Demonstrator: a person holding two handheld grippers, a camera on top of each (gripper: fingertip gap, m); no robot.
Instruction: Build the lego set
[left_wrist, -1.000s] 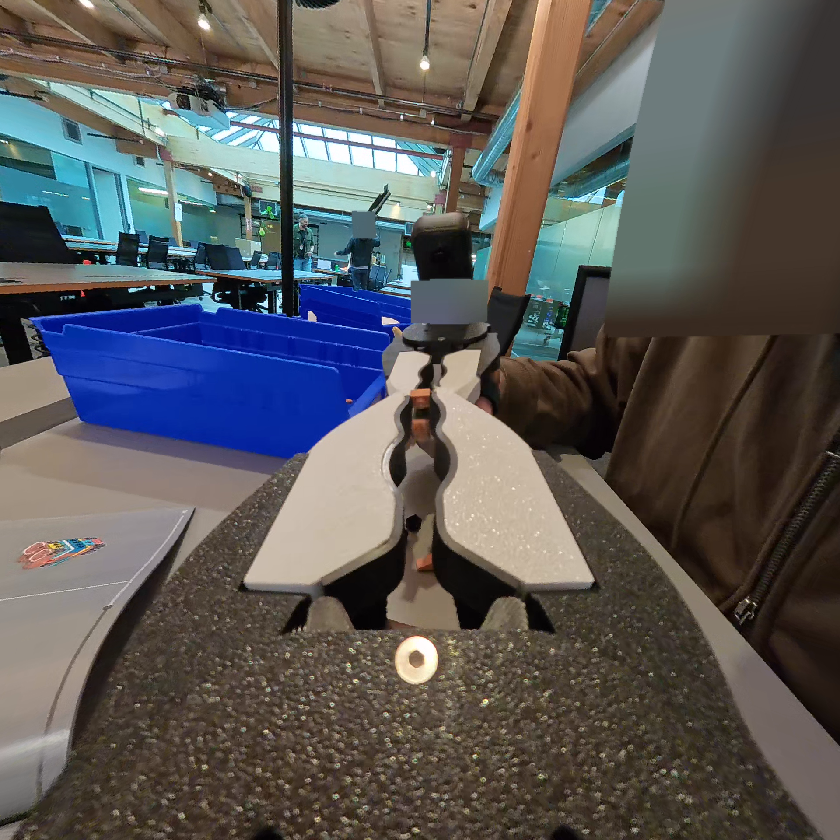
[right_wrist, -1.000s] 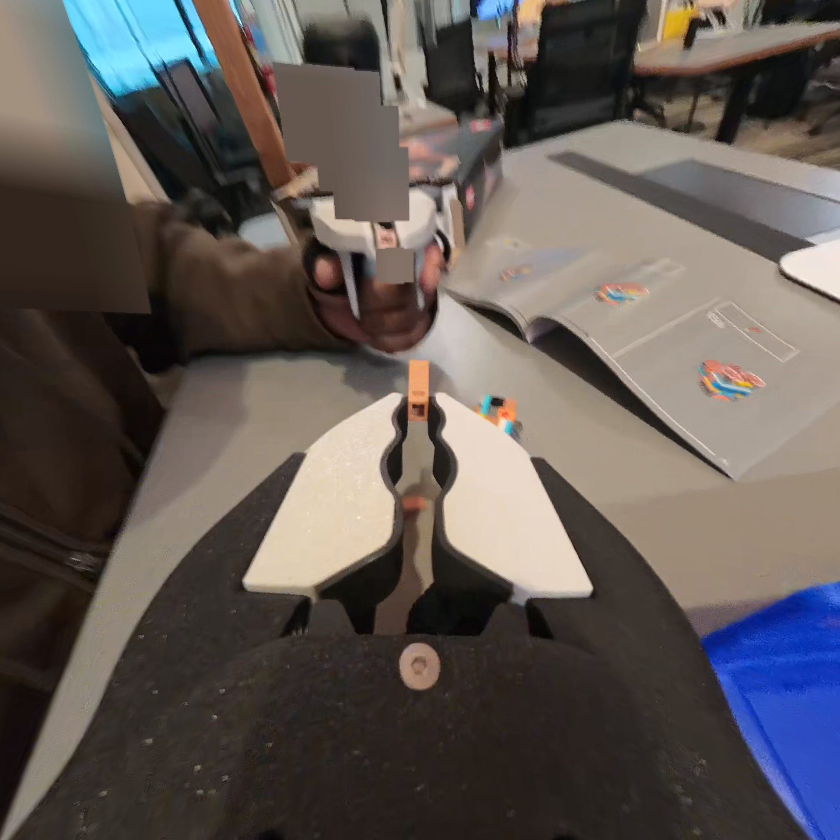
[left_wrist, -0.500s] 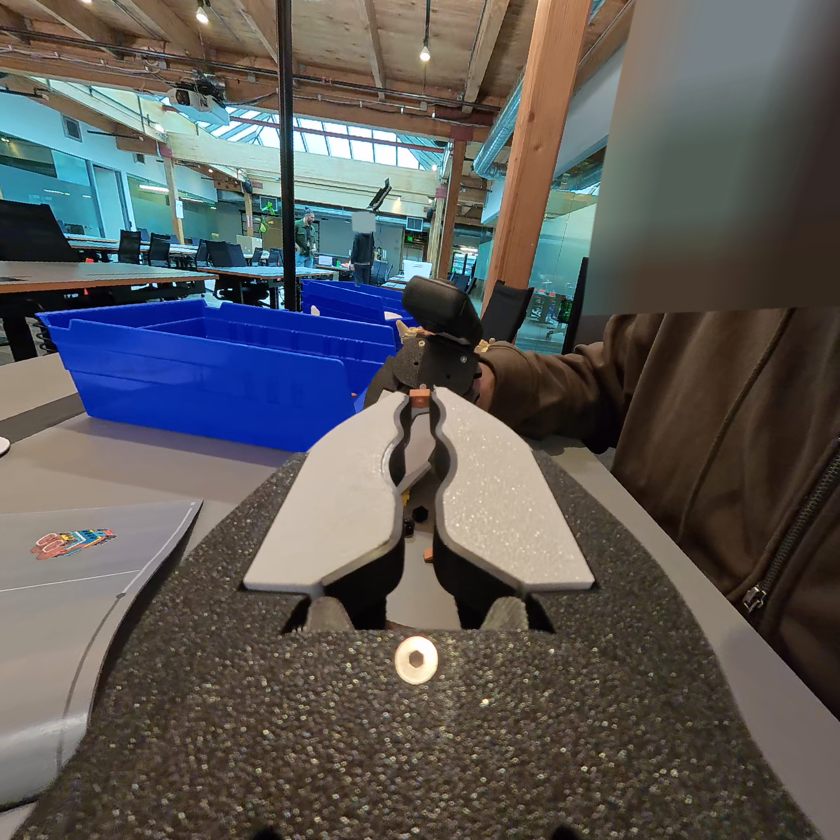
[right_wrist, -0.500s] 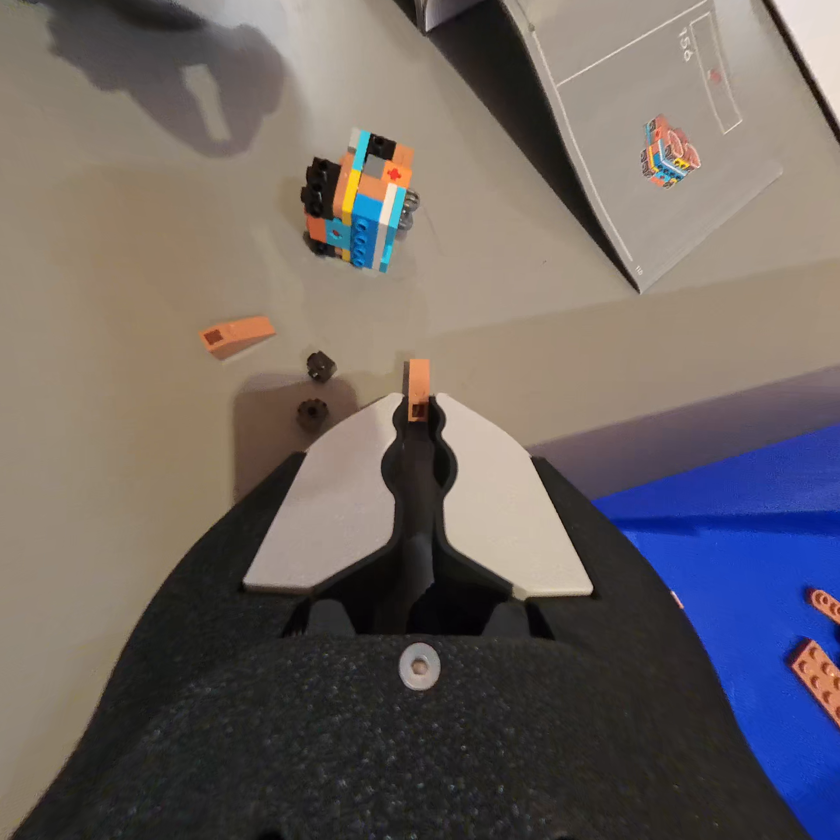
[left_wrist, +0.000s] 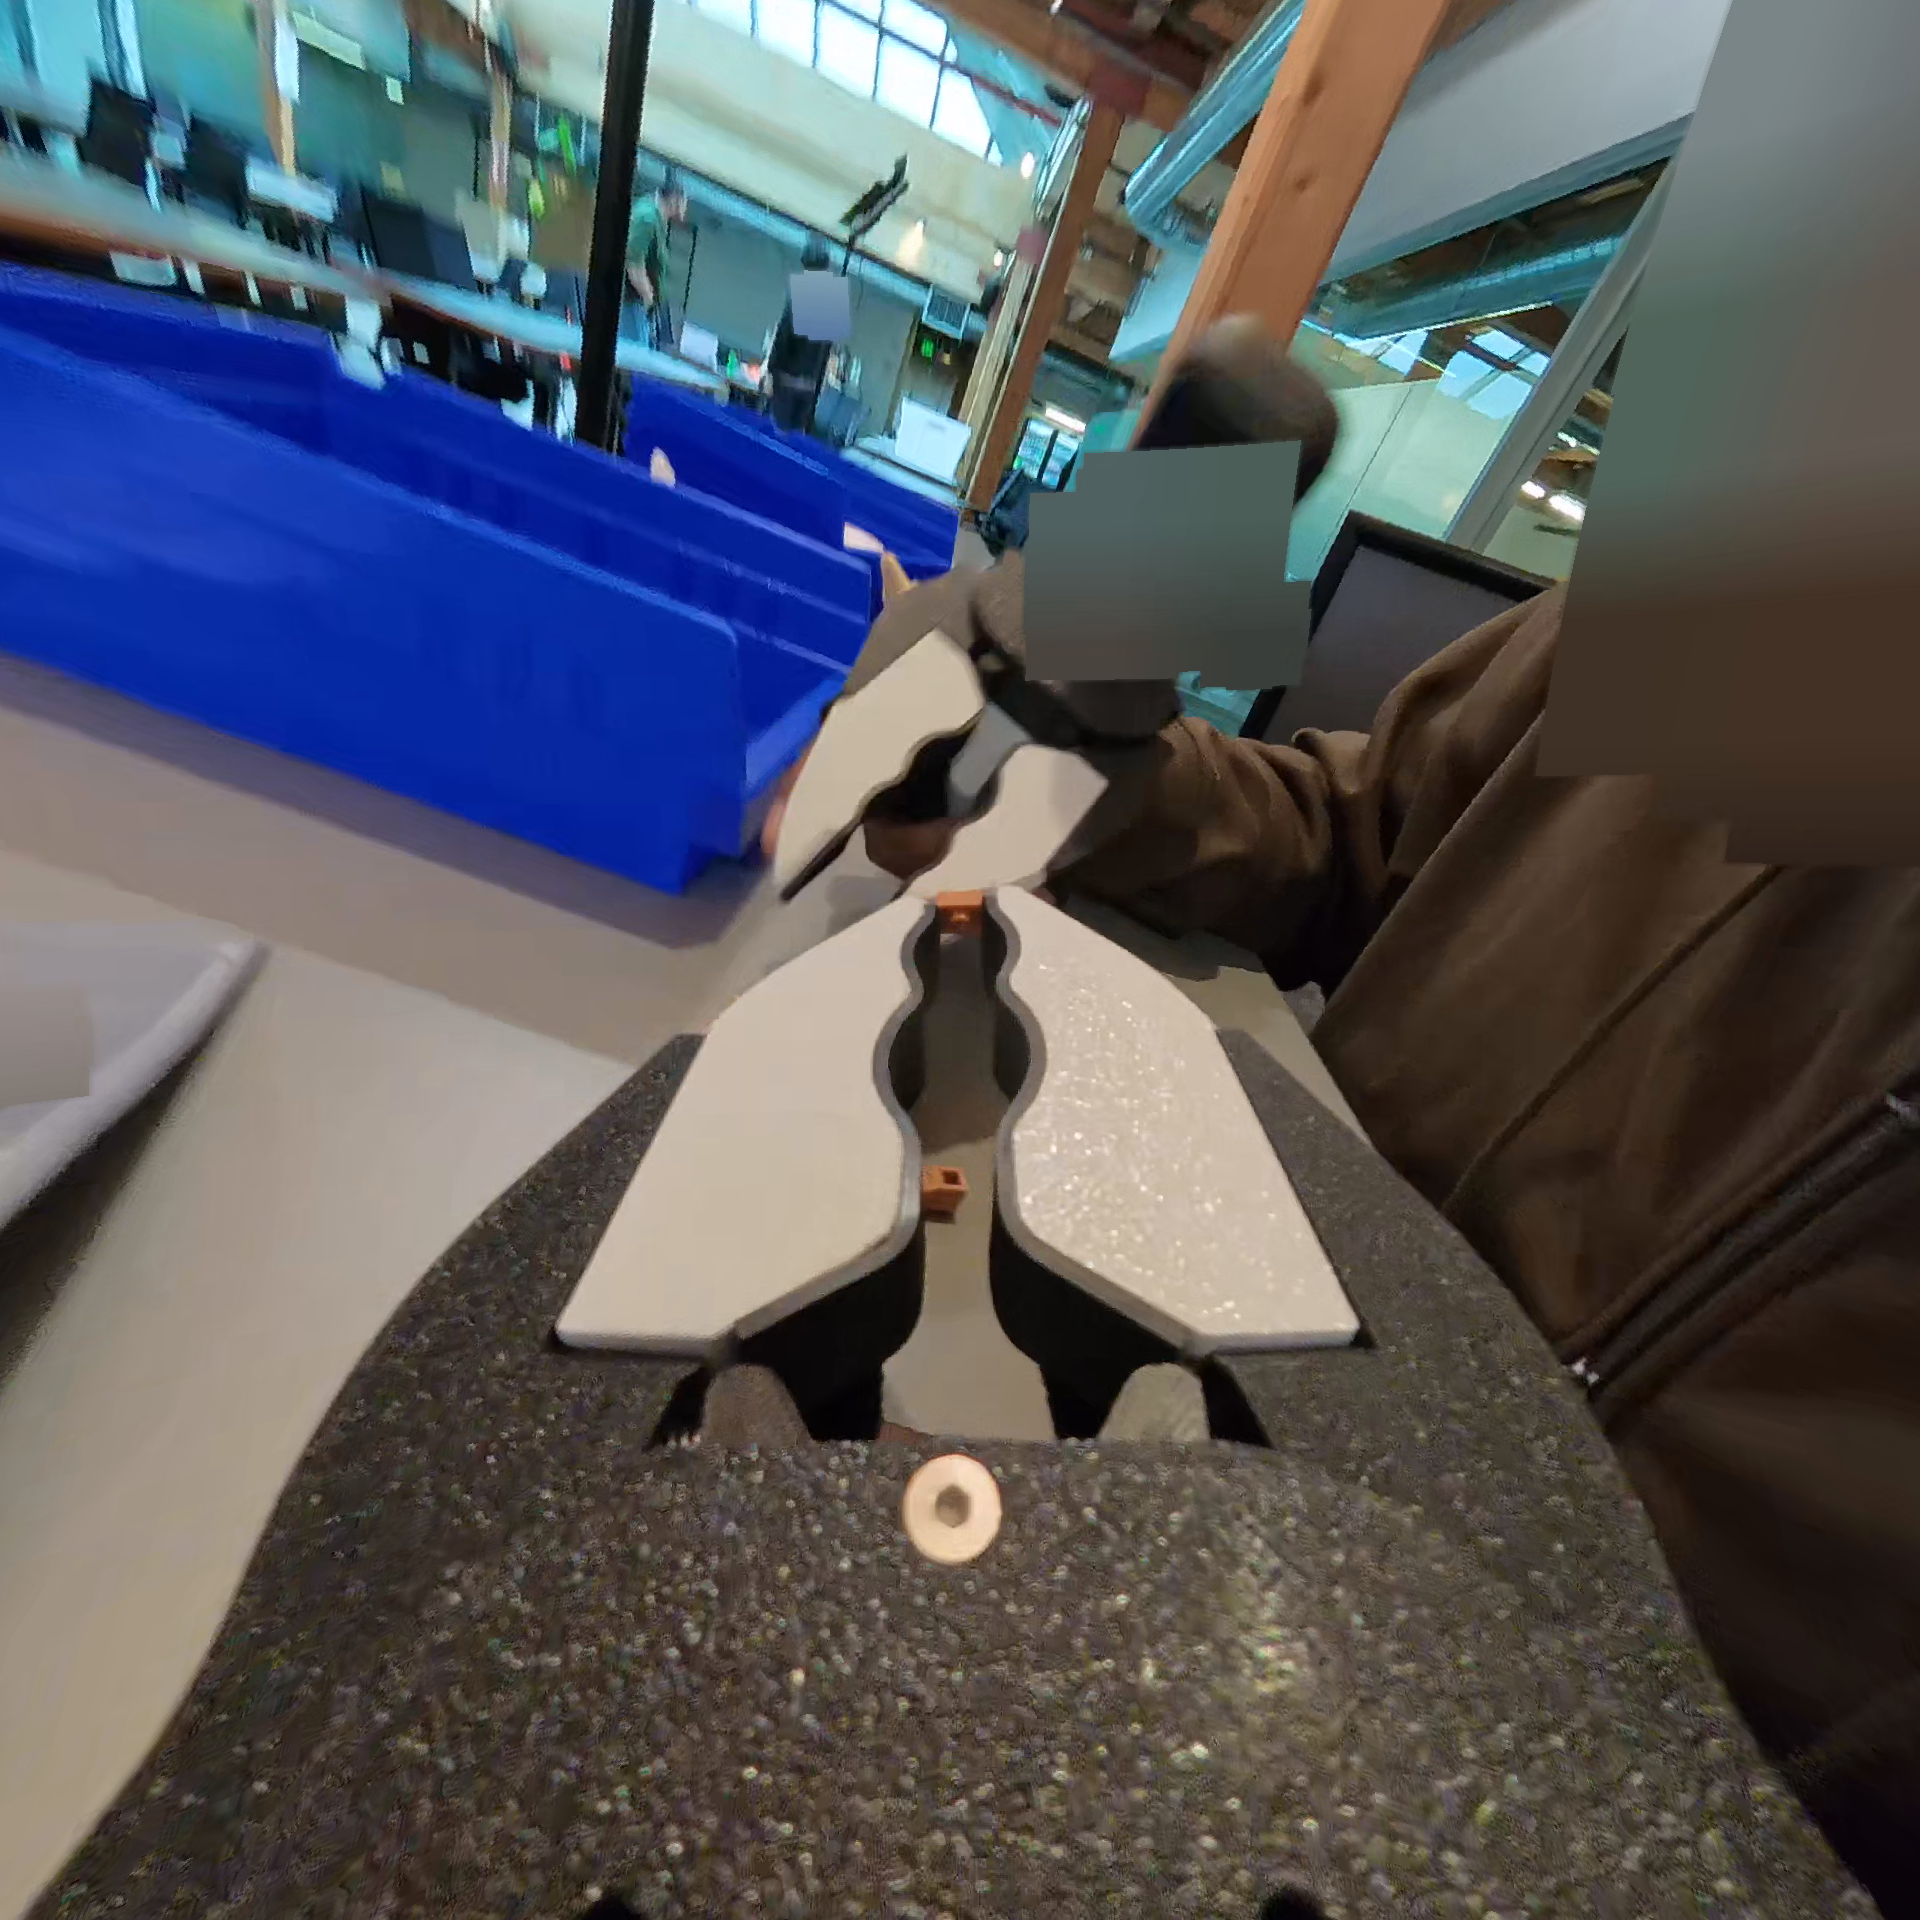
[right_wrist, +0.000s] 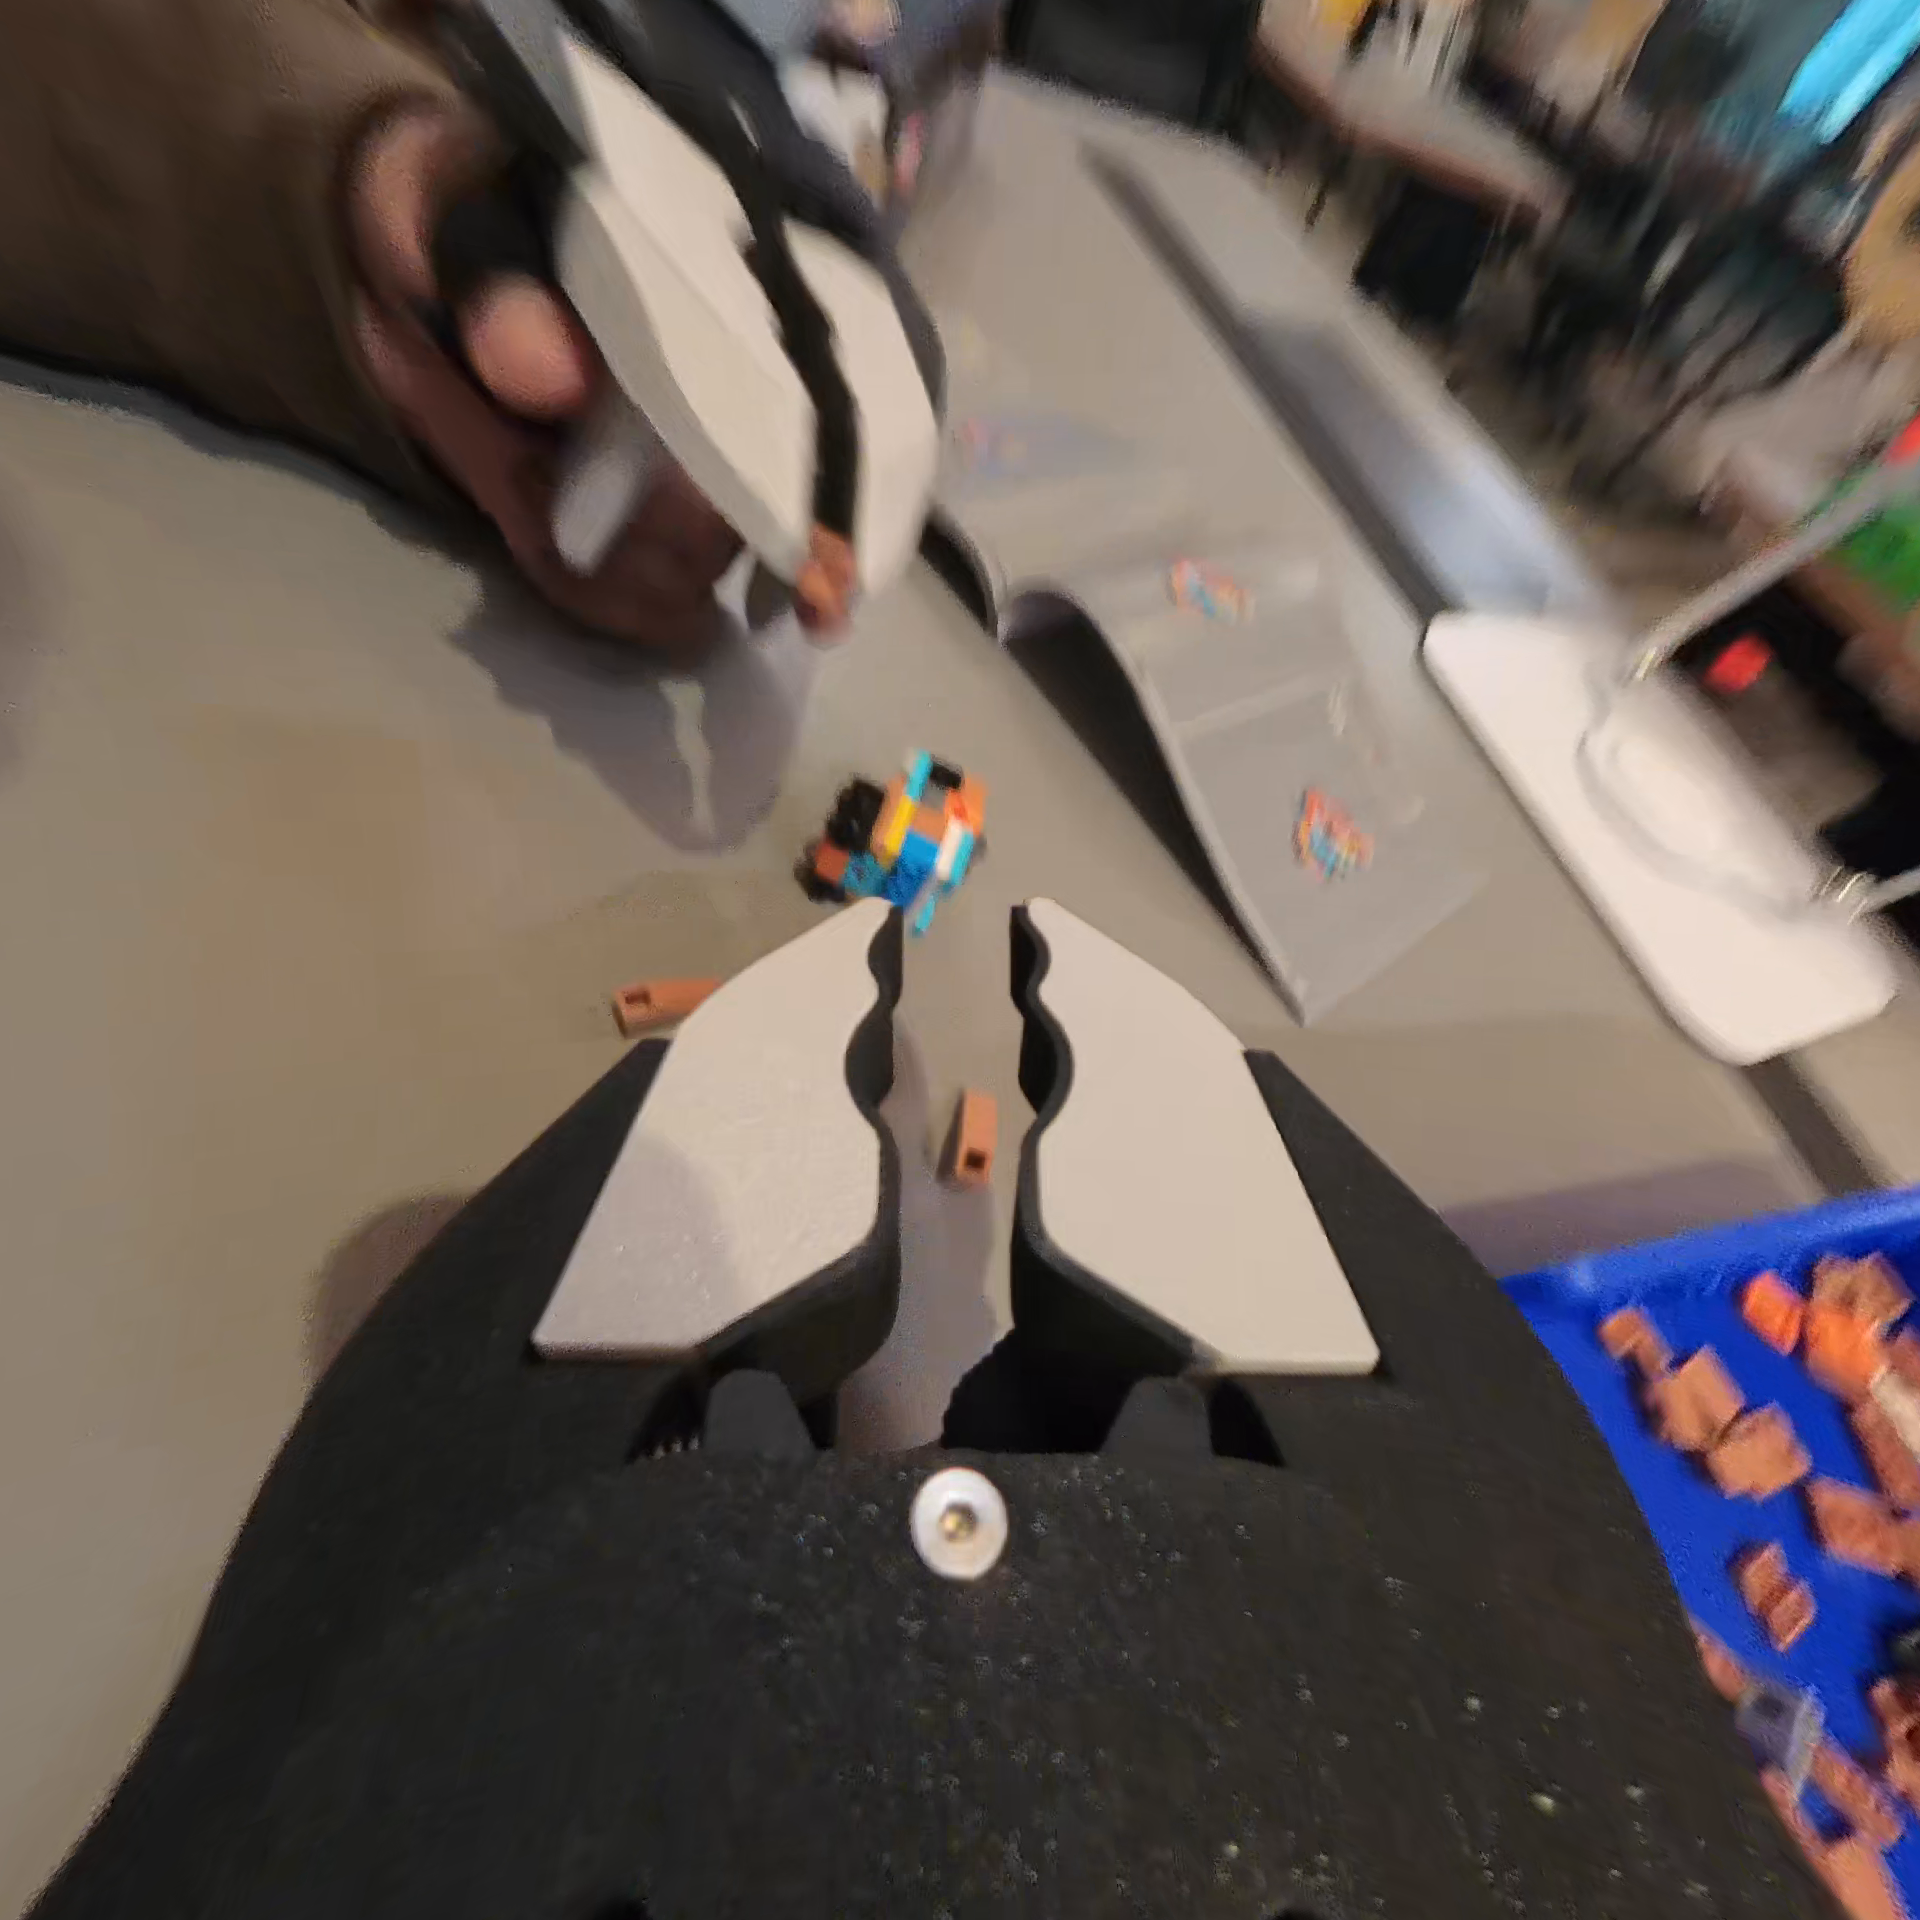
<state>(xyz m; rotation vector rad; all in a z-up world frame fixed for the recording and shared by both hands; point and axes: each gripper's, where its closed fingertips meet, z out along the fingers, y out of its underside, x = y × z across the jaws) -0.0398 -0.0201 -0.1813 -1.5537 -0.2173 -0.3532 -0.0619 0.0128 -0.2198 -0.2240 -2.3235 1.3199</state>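
Left wrist view: left hand-held gripper (left_wrist: 961, 914) has its jaws together on one small orange brick (left_wrist: 958, 916), pinched at the very tips. A second orange brick (left_wrist: 943, 1190) lies on the desk (left_wrist: 312, 1143) below, seen through the gap between the fingers. The right hand-held gripper (left_wrist: 831, 862) hangs beyond the tips, near the blue bins (left_wrist: 416, 644); two bins can be made out here. Judgement: such bricks are light, rigid and smooth, so a tip pinch across flat opposite sides should hold, though the piece could twist or pop out if squeezed off-centre.

Right wrist view: right hand-held gripper (right_wrist: 956, 914) has its jaws apart and holds nothing. Counted on the desk: one multicoloured model (right_wrist: 899, 836), just beyond the fingertips, and two loose orange bricks, one (right_wrist: 649, 1003) left of the fingers and one (right_wrist: 971, 1135) between them. A third orange brick is in the left gripper, above the desk. One open booklet (right_wrist: 1299, 831) lies to the right. The bin at lower right holds many orange pieces, too blurred to count. Judgement: the model is light but could shed parts; grip it across its solid flanks.
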